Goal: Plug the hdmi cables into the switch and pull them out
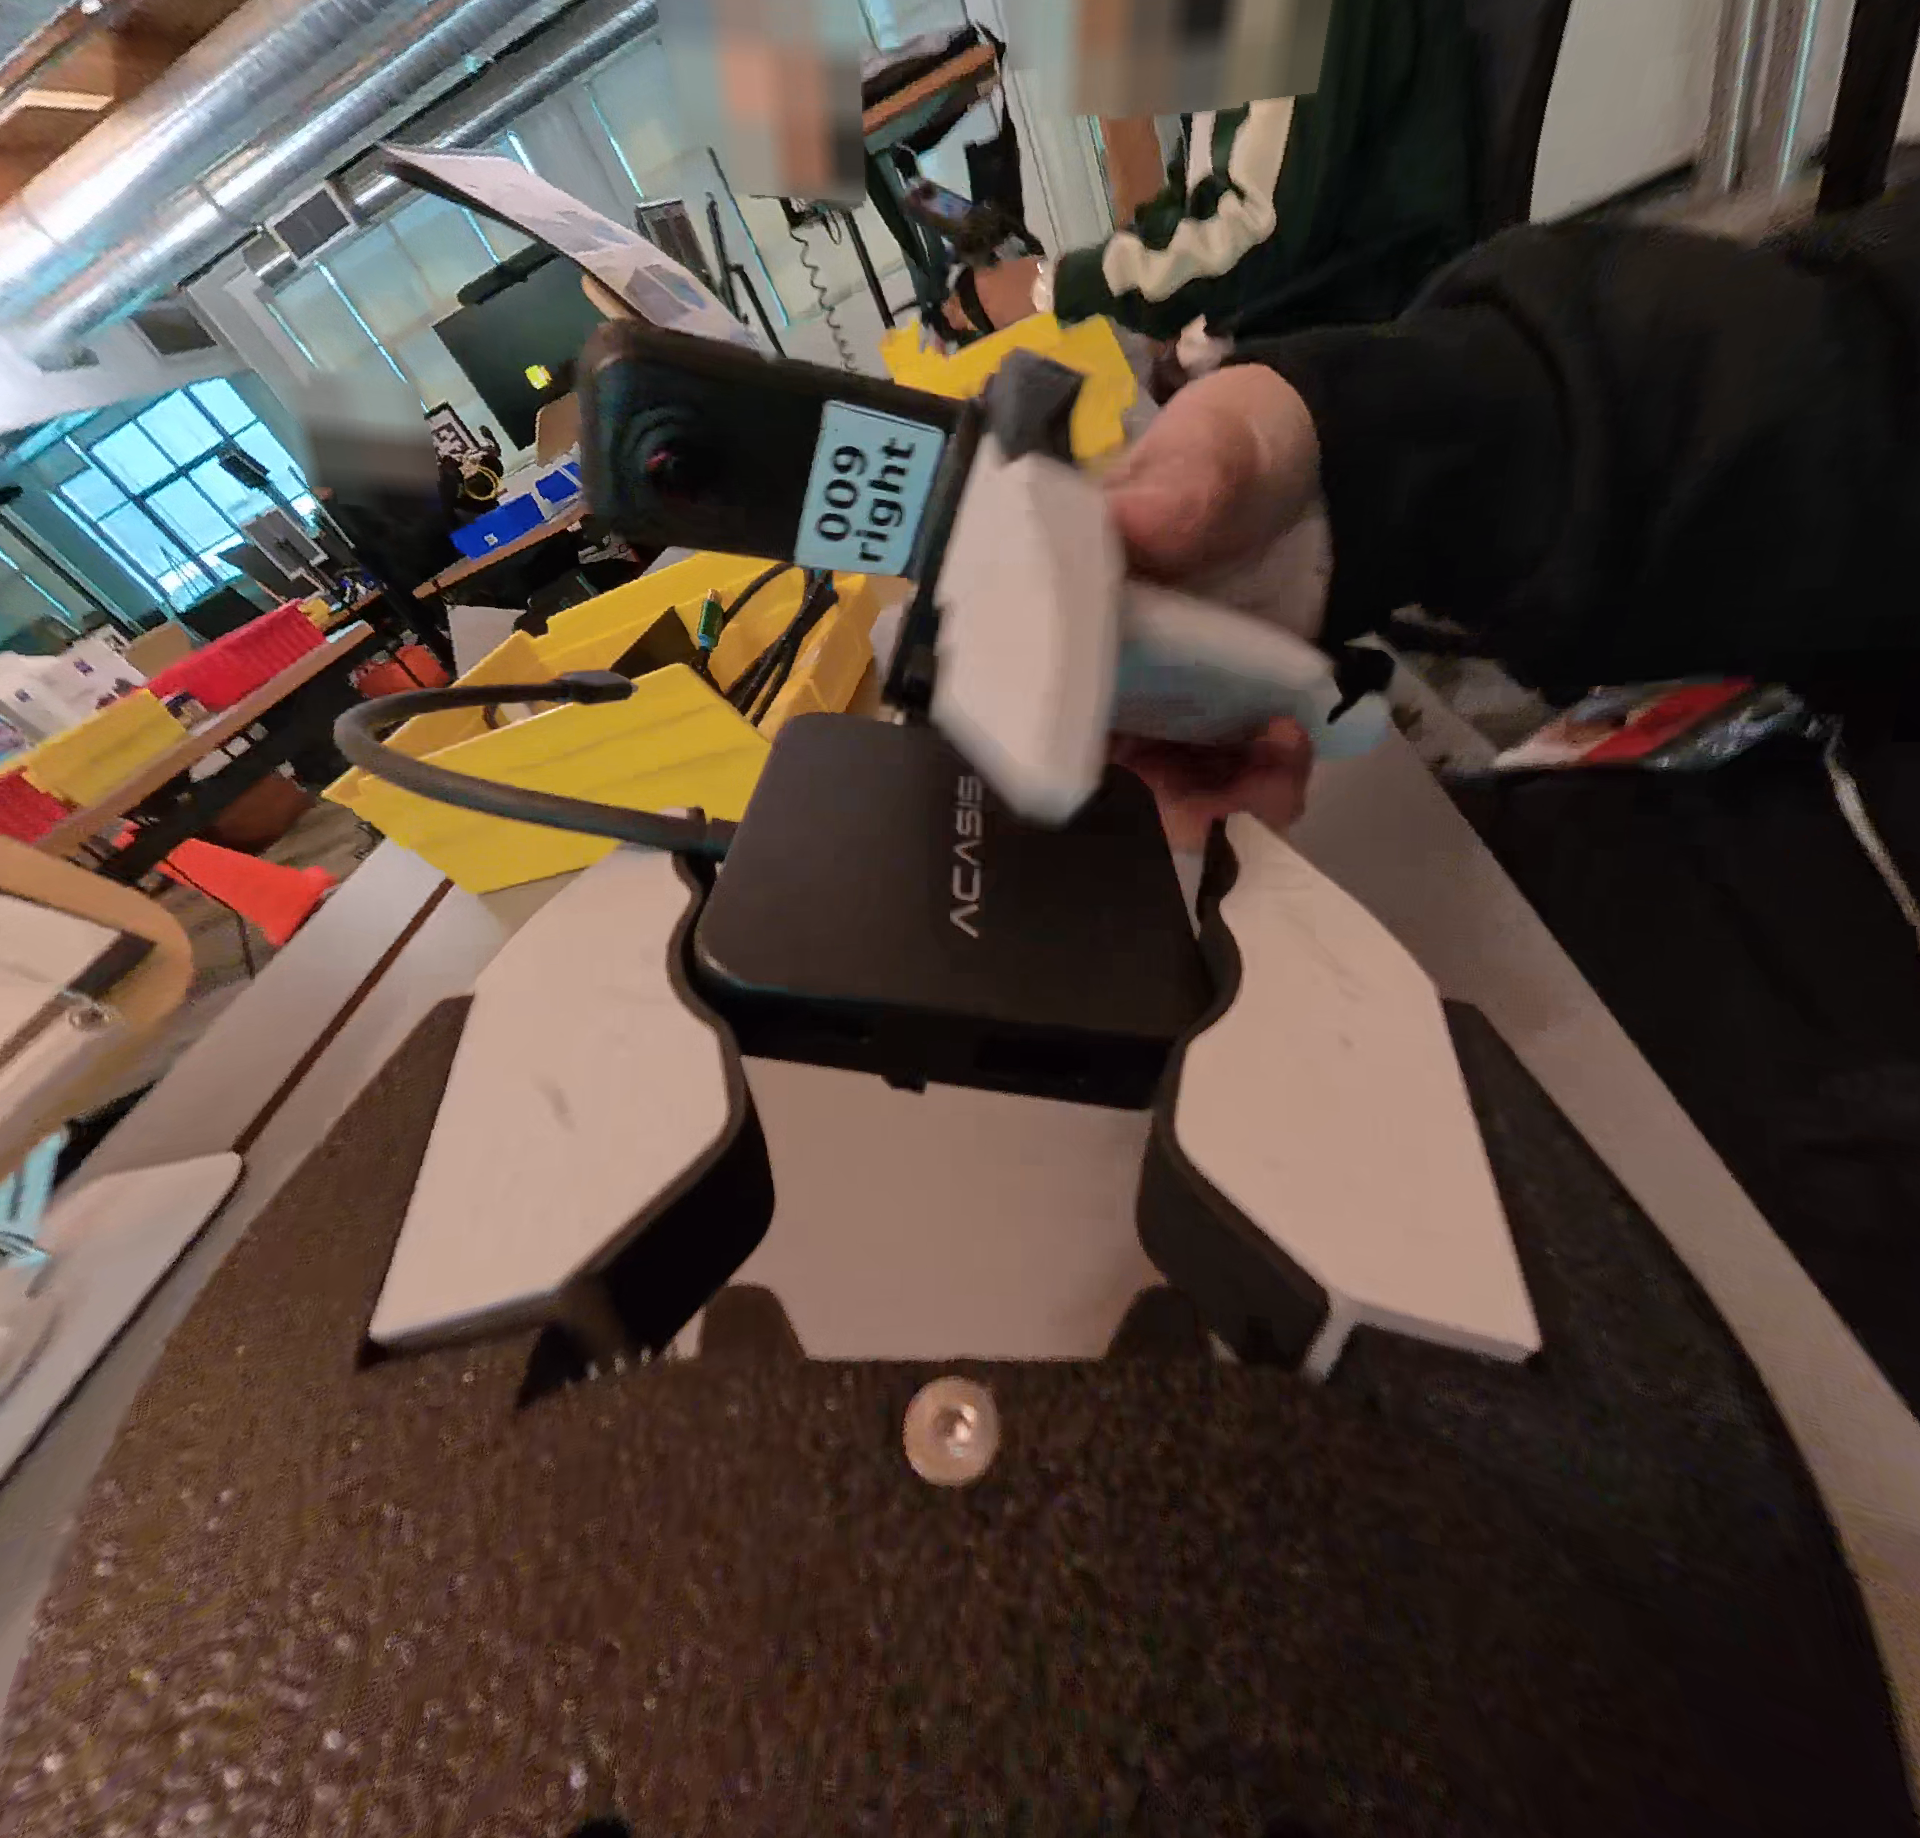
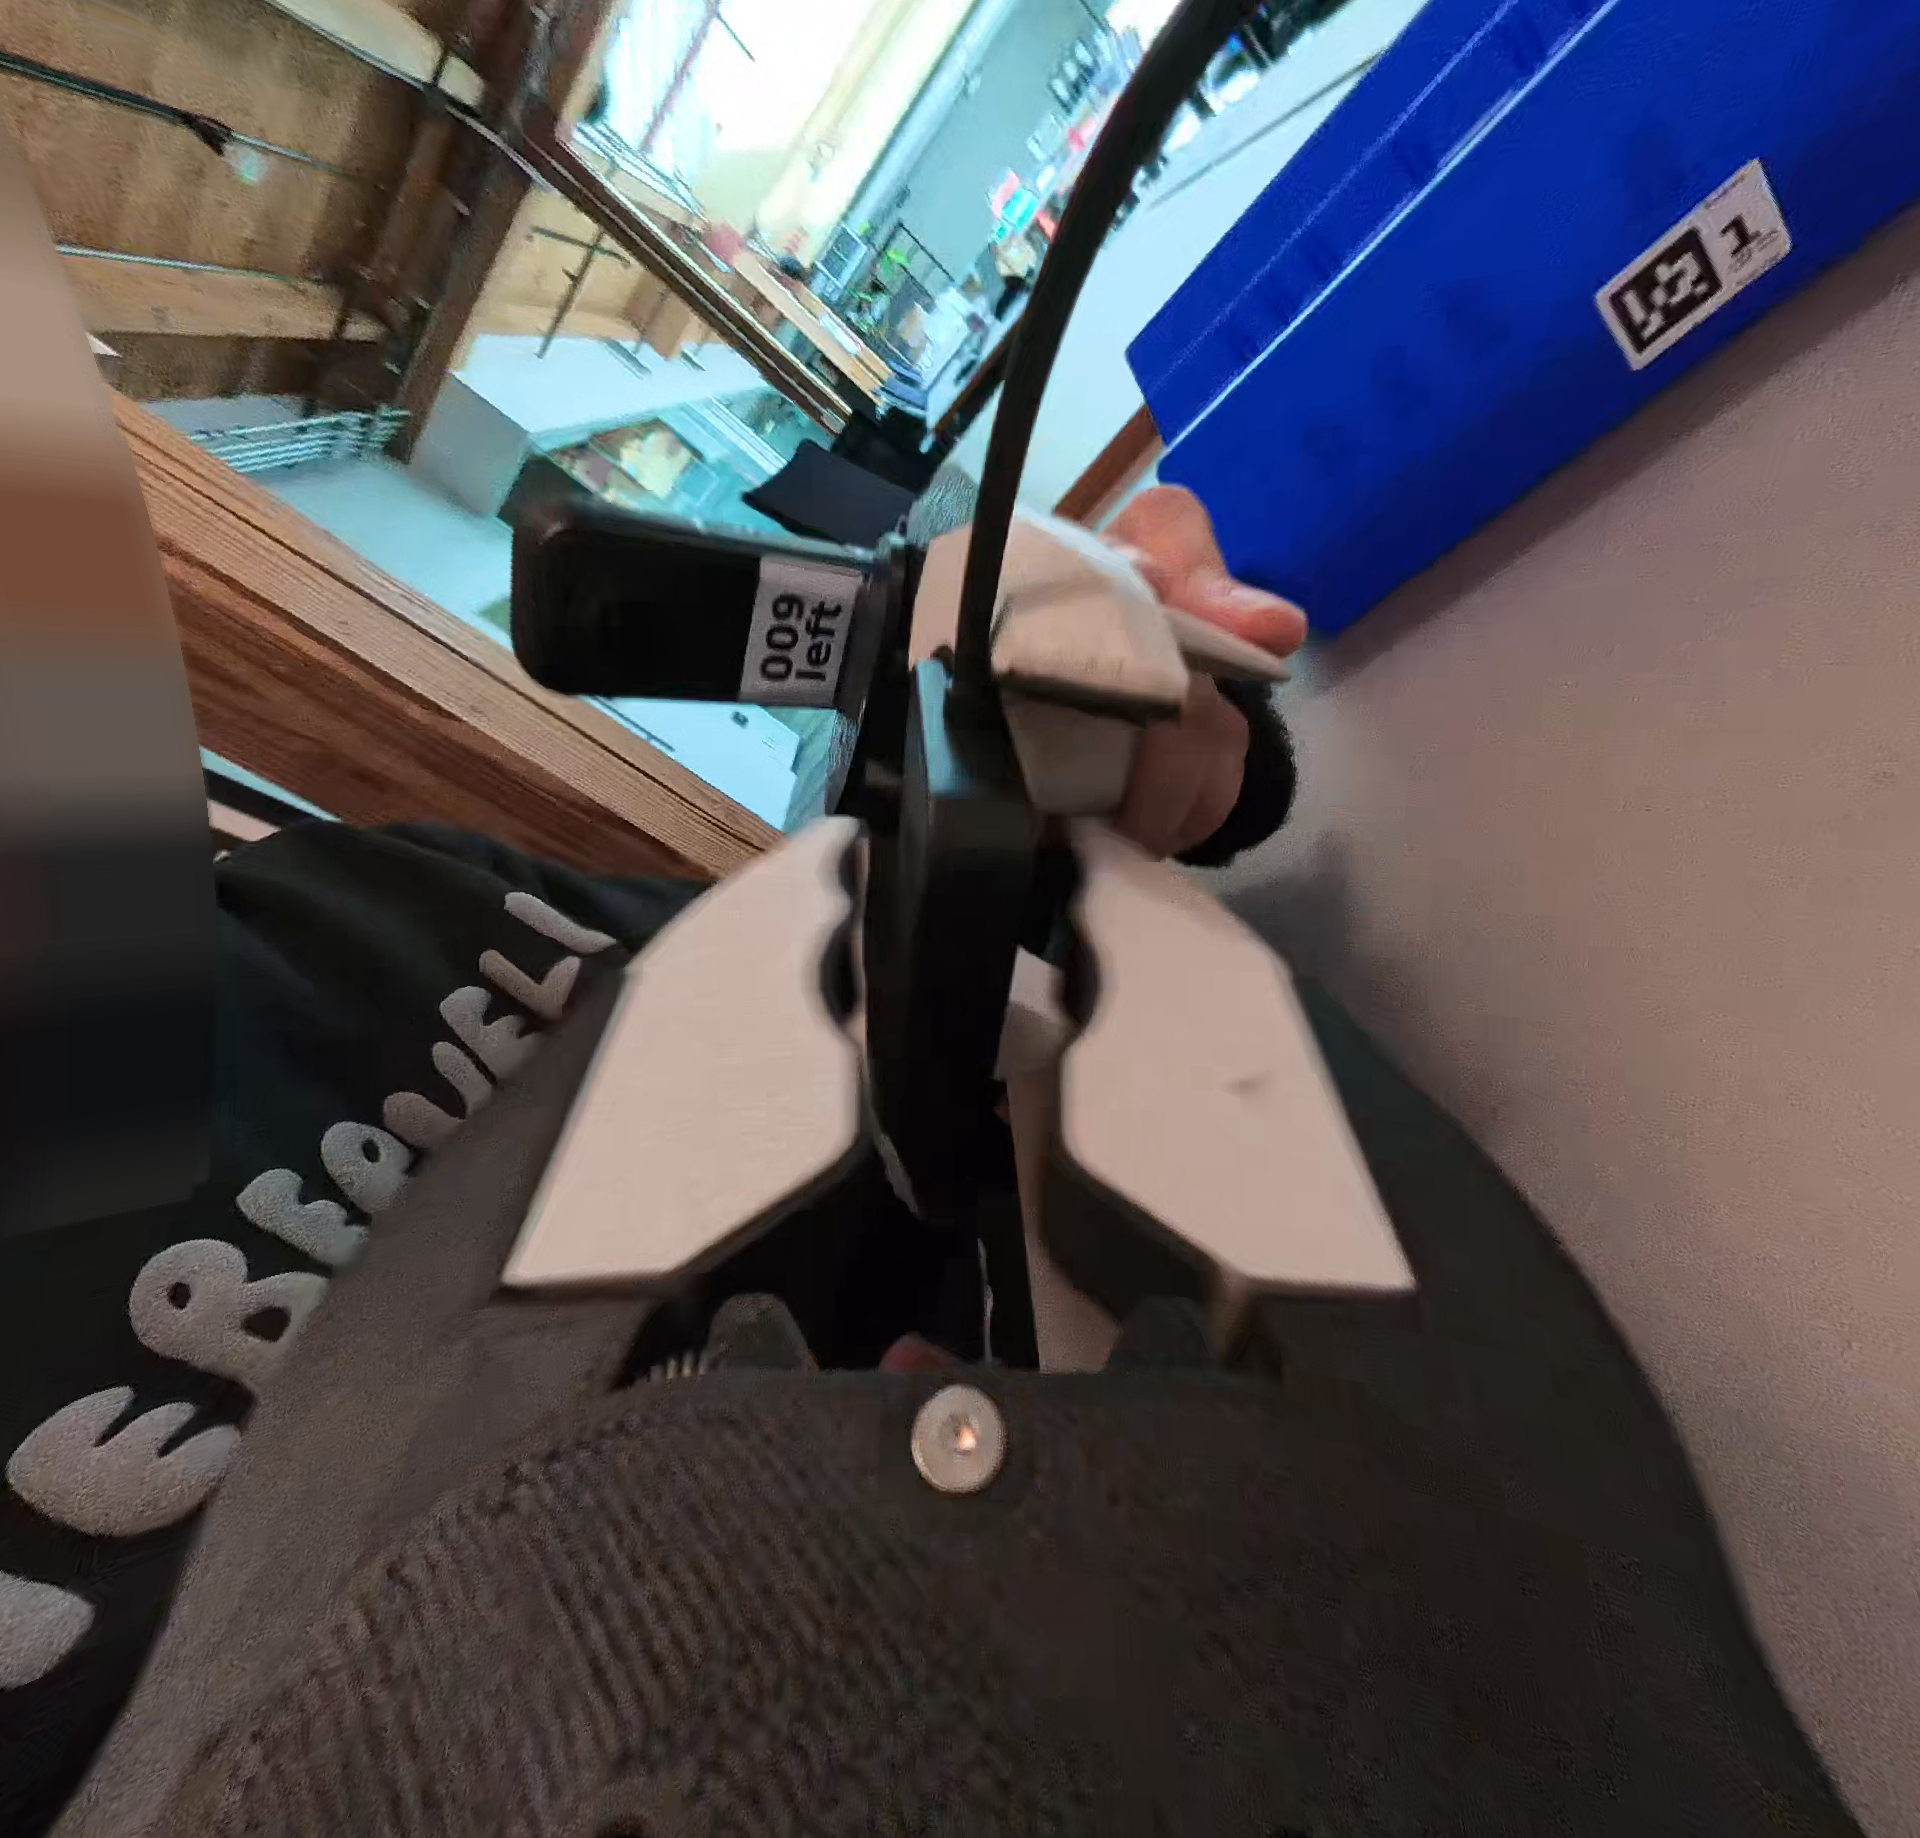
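The left gripper point(image 1: 951, 967) is clamped on the switch point(image 1: 935, 915), one finger on each side of the black box, which is lifted off the table point(image 1: 1403, 853). The right gripper point(image 2: 961, 967) comes at it from the far end; its fingers are drawn in narrow around something black, and from its own view I cannot tell whether that is a plug, the edge of the switch, or nothing held at all (the blur hides the contact).

One cable point(image 1: 468, 760) leaves the switch's left side and loops up and away to the left of the left gripper, its free plug hanging in the air. In the right wrist view a cable point(image 2: 1039, 334) arcs up from the black body straight ahead of the fingers.

My worry is leverage. The switch is held only by its sides, so a push or pull off the port's line could twist it in the fingers or let it slip. A skewed plug could jam. The loop could also snag a finger.

Room is tight: yellow bins point(image 1: 582, 749) sit just beyond the switch, a blue bin point(image 2: 1507, 282) lies ahead and right of the right gripper, and the person's dark sleeve point(image 1: 1610, 458) crowds the right. Above looks open.
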`<action>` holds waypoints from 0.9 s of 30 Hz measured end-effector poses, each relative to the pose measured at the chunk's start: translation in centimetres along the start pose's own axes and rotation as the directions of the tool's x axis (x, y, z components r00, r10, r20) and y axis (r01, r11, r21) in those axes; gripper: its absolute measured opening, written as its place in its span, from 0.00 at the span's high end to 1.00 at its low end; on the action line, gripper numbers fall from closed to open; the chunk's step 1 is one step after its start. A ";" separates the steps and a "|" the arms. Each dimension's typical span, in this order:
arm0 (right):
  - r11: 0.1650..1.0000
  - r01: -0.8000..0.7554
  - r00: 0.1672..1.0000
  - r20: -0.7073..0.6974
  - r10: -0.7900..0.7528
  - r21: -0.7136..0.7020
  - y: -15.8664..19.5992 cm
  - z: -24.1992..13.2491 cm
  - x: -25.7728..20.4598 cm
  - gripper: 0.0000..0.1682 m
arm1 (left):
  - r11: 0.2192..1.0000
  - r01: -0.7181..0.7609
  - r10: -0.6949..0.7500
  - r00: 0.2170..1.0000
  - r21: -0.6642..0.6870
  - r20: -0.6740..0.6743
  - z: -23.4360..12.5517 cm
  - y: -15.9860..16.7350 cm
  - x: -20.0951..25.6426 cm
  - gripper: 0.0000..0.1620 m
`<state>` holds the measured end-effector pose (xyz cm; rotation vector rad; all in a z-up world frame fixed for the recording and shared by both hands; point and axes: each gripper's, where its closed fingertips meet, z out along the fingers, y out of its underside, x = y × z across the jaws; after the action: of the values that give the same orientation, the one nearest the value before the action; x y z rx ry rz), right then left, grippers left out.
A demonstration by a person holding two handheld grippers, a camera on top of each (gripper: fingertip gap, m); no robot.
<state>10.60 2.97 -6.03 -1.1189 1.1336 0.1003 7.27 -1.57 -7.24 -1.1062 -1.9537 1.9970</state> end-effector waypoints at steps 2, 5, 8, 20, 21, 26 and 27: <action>1.000 0.012 1.000 0.022 -0.012 -0.006 0.3 -0.6 0.3 0.91 | 0.996 -0.036 0.036 0.999 -0.086 0.002 0.7 1.1 0.4 0.46; 0.997 0.068 0.992 -0.105 -0.072 -0.044 1.1 -2.3 2.4 0.91 | 0.956 -0.027 0.039 0.999 -0.291 0.036 2.0 4.0 0.4 0.46; 0.990 0.116 0.932 -0.337 -0.134 -0.075 0.6 -5.3 5.5 0.92 | 0.919 0.046 0.017 0.987 -0.391 0.157 2.6 5.7 -0.8 0.50; 0.901 0.223 0.217 -0.882 -0.419 -0.373 -11.2 -24.5 10.5 0.92 | 0.816 0.483 -0.297 0.821 -0.317 0.487 -0.2 9.6 -5.5 0.59; 0.894 0.205 0.167 -0.886 -0.432 -0.398 -12.2 -25.8 10.6 0.92 | 0.805 0.502 -0.311 0.811 -0.316 0.495 -0.4 9.9 -5.7 0.59; 0.826 0.108 -0.168 -0.829 -0.533 -0.553 -18.8 -33.6 11.9 0.92 | 0.767 0.571 -0.374 0.769 -0.293 0.519 -1.2 11.1 -6.0 0.60; 0.801 0.053 -0.221 -0.790 -0.572 -0.596 -19.6 -35.1 12.4 0.92 | 0.763 0.581 -0.386 0.761 -0.283 0.522 -1.3 11.2 -6.1 0.60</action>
<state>4.51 -38.44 -1.82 -1.8923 2.1808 -1.3974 16.75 -5.64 -14.81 -0.0955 -2.6483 1.6376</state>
